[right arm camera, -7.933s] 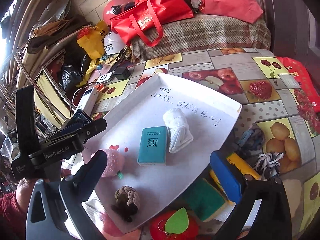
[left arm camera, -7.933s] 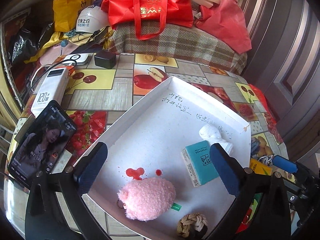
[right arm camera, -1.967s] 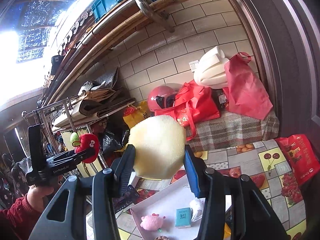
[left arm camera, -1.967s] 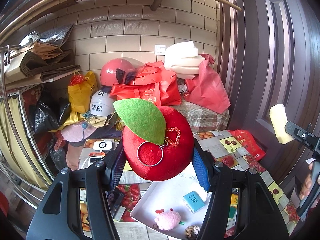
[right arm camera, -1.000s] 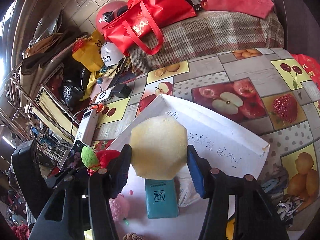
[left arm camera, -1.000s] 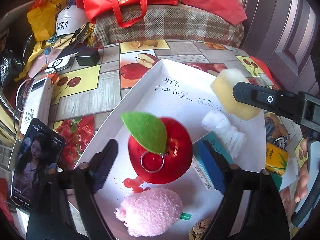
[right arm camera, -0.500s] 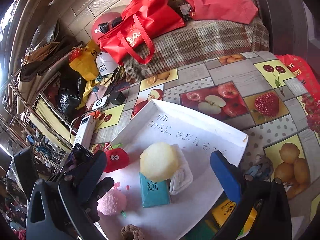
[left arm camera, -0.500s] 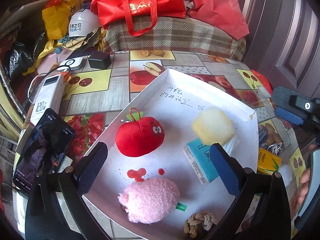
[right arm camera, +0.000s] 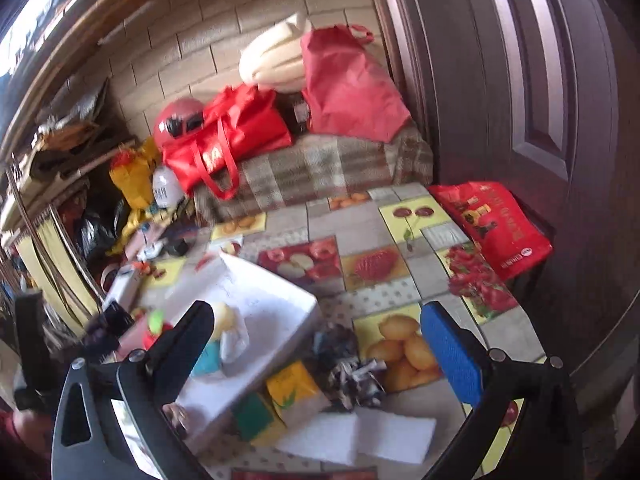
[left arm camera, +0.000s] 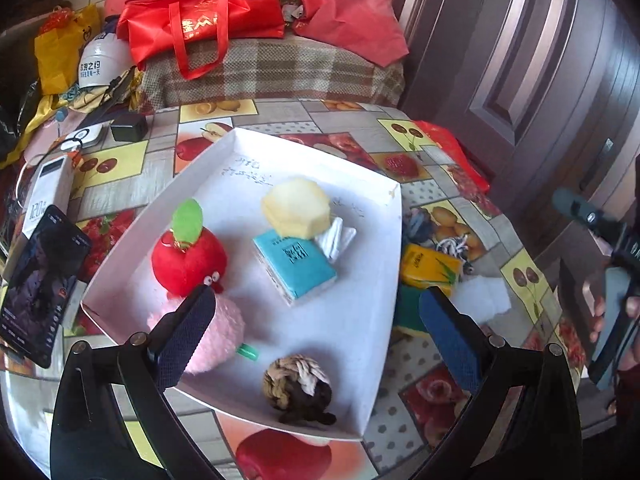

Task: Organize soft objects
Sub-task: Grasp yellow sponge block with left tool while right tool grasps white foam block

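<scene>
A white tray (left arm camera: 360,360) lies on the fruit-pattern table. In it sit a red plush apple (left arm camera: 186,258), a pink fluffy toy (left arm camera: 224,332), a yellow sponge (left arm camera: 296,208) on a rolled white cloth (left arm camera: 338,238), a teal tissue pack (left arm camera: 296,266) and a rope knot ball (left arm camera: 298,384). My left gripper (left arm camera: 320,336) is open and empty above the tray's near edge. My right gripper (right arm camera: 320,344) is open and empty, raised to the right of the tray (right arm camera: 280,320). Beside the tray lie a yellow pack (right arm camera: 292,390), a green sponge (right arm camera: 250,416), rope toys (right arm camera: 352,380) and a white cloth (right arm camera: 360,436).
A phone (left arm camera: 40,280) and a power bank (left arm camera: 46,196) lie left of the tray. Red bags (left arm camera: 208,16), helmets and a plaid-covered bench stand behind the table. A dark door (right arm camera: 540,100) is on the right. A red bag (right arm camera: 496,224) hangs off the table's right edge.
Both grippers have let go: the red apple and the yellow sponge now rest in the tray. The left gripper has shifted right; the right gripper has pulled back and swung right, its view blurred.
</scene>
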The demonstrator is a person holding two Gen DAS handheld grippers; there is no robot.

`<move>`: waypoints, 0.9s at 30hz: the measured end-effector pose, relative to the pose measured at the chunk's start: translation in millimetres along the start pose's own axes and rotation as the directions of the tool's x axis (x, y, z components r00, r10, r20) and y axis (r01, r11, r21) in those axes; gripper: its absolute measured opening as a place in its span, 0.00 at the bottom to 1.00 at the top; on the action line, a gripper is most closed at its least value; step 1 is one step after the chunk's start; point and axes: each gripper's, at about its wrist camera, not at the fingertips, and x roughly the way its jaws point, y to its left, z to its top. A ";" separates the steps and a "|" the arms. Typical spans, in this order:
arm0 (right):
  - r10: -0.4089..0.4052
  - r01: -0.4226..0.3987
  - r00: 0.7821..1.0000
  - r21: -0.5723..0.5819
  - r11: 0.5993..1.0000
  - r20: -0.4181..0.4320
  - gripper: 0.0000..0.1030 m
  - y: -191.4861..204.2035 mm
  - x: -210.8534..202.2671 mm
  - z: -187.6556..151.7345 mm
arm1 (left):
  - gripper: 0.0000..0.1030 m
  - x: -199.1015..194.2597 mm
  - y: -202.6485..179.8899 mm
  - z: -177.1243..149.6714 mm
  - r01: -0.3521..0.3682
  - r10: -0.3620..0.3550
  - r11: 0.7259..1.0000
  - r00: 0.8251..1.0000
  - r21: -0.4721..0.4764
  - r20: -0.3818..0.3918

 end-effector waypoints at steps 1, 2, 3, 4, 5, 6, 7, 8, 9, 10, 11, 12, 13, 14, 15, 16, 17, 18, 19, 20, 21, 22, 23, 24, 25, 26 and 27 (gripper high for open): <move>0.004 -0.006 0.999 -0.051 0.999 -0.039 1.00 5.3 6.9 -11.1 | 1.00 -2.2 -1.0 -7.1 0.008 -0.008 1.000 1.000 -0.004 -0.008; 0.019 -0.026 0.998 -0.109 0.994 -0.067 1.00 12.3 12.7 -21.0 | 1.00 -4.6 -1.4 -14.0 0.015 -0.015 1.000 1.000 -0.007 -0.019; 0.033 -0.047 0.996 -0.171 0.984 -0.086 1.00 21.2 19.1 -28.2 | 1.00 -7.1 -1.1 -20.9 0.019 -0.019 1.000 0.999 -0.008 -0.030; 0.045 -0.070 0.993 -0.235 0.969 -0.110 1.00 29.2 24.4 -35.7 | 1.00 -10.1 -0.1 -26.9 0.016 -0.017 1.000 0.999 -0.009 -0.040; 0.057 -0.096 0.989 -0.293 0.951 -0.139 1.00 37.7 32.1 -39.5 | 1.00 -13.1 1.8 -32.2 0.008 -0.009 1.000 0.999 -0.013 -0.049; 0.064 -0.115 0.986 -0.338 0.934 -0.156 1.00 44.6 39.3 -41.9 | 1.00 -16.3 3.8 -37.7 -0.002 0.001 1.000 0.999 -0.019 -0.054; 0.063 -0.119 0.985 -0.369 0.922 -0.161 1.00 48.1 46.1 -42.6 | 1.00 -19.0 6.1 -41.6 -0.012 0.010 0.999 0.998 -0.029 -0.058; 0.045 -0.101 0.987 -0.386 0.917 -0.152 1.00 49.6 53.1 -39.8 | 1.00 -21.8 10.2 -45.5 -0.021 0.019 0.999 0.998 -0.044 -0.060; 0.029 -0.082 0.990 -0.389 0.917 -0.141 1.00 49.0 60.5 -35.4 | 1.00 -24.5 13.5 -48.8 -0.031 0.027 0.998 0.998 -0.063 -0.059; 0.005 -0.055 0.991 -0.380 0.923 -0.132 1.00 47.0 70.0 -28.7 | 1.00 -27.5 16.4 -51.1 -0.039 0.034 0.996 0.998 -0.083 -0.056; -0.035 -0.015 0.991 -0.360 0.933 -0.132 1.00 43.8 81.5 -23.2 | 1.00 -30.5 20.4 -53.7 -0.046 0.041 0.994 0.998 -0.102 -0.052; -0.091 0.040 0.986 -0.336 0.941 -0.138 1.00 39.6 94.6 -18.0 | 1.00 -33.9 23.1 -55.3 -0.052 0.046 0.992 0.998 -0.118 -0.047; -0.143 0.089 0.978 -0.317 0.944 -0.149 1.00 35.5 107.5 -13.9 | 1.00 -37.2 24.7 -56.7 -0.056 0.052 0.990 0.998 -0.129 -0.041; -0.168 0.113 0.973 -0.305 0.945 -0.158 1.00 32.8 117.8 -11.2 | 1.00 -40.5 25.5 -58.0 -0.061 0.056 0.989 0.998 -0.137 -0.035; -0.167 0.111 0.972 -0.303 0.947 -0.165 1.00 32.3 125.4 -9.9 | 1.00 -43.1 25.3 -59.5 -0.063 0.059 0.988 0.998 -0.141 -0.031; -0.159 0.097 0.971 -0.317 0.944 -0.176 1.00 34.5 131.3 -10.5 | 1.00 -45.2 25.2 -61.1 -0.064 0.060 0.988 0.998 -0.143 -0.028; -0.144 0.073 0.972 -0.342 0.937 -0.188 0.99 38.6 135.7 -12.8 | 1.00 -46.6 24.5 -62.3 -0.064 0.061 0.987 0.998 -0.145 -0.028; -0.122 0.039 0.972 -0.374 0.926 -0.202 0.99 44.2 138.3 -16.6 | 1.00 -47.2 23.5 -64.0 -0.065 0.061 0.987 0.998 -0.145 -0.030; -0.103 0.003 0.969 -0.407 0.913 -0.224 0.99 49.8 140.8 -22.0 | 1.00 -47.3 22.6 -65.6 -0.065 0.061 0.987 0.998 -0.145 -0.033; -0.078 -0.043 0.963 -0.431 0.901 -0.259 0.99 55.2 143.7 -28.5 | 1.00 -47.6 22.8 -67.6 -0.067 0.062 0.987 0.997 -0.145 -0.037; -0.047 -0.097 0.953 -0.449 0.888 -0.298 0.99 59.5 145.7 -35.0 | 1.00 -47.1 22.6 -69.0 -0.069 0.063 0.987 0.997 -0.146 -0.042; -0.025 -0.136 0.947 -0.468 0.873 -0.321 0.99 63.8 145.5 -42.1 | 1.00 -46.8 23.0 -69.8 -0.070 0.064 0.986 0.997 -0.148 -0.045; -0.007 -0.167 0.942 -0.487 0.857 -0.335 0.99 67.6 142.9 -49.3 | 1.00 -46.6 22.9 -70.6 -0.072 0.065 0.986 0.997 -0.150 -0.046; 0.019 -0.201 0.938 -0.498 0.843 -0.347 0.99 70.2 138.7 -55.5 | 1.00 -46.4 22.7 -70.8 -0.072 0.066 0.986 0.997 -0.153 -0.047; 0.047 -0.234 0.932 -0.498 0.835 -0.359 0.99 71.7 134.2 -60.7 | 1.00 -46.3 22.7 -70.3 -0.072 0.066 0.985 0.997 -0.154 -0.046; 0.074 -0.267 0.923 -0.492 0.829 -0.377 0.99 72.2 129.8 -65.7 | 1.00 -46.4 22.7 -70.4 -0.072 0.066 0.985 0.997 -0.154 -0.046; 0.091 -0.292 0.915 -0.488 0.823 -0.393 0.99 72.4 124.9 -71.3 | 1.00 -46.4 22.0 -70.0 -0.072 0.066 0.986 0.997 -0.153 -0.045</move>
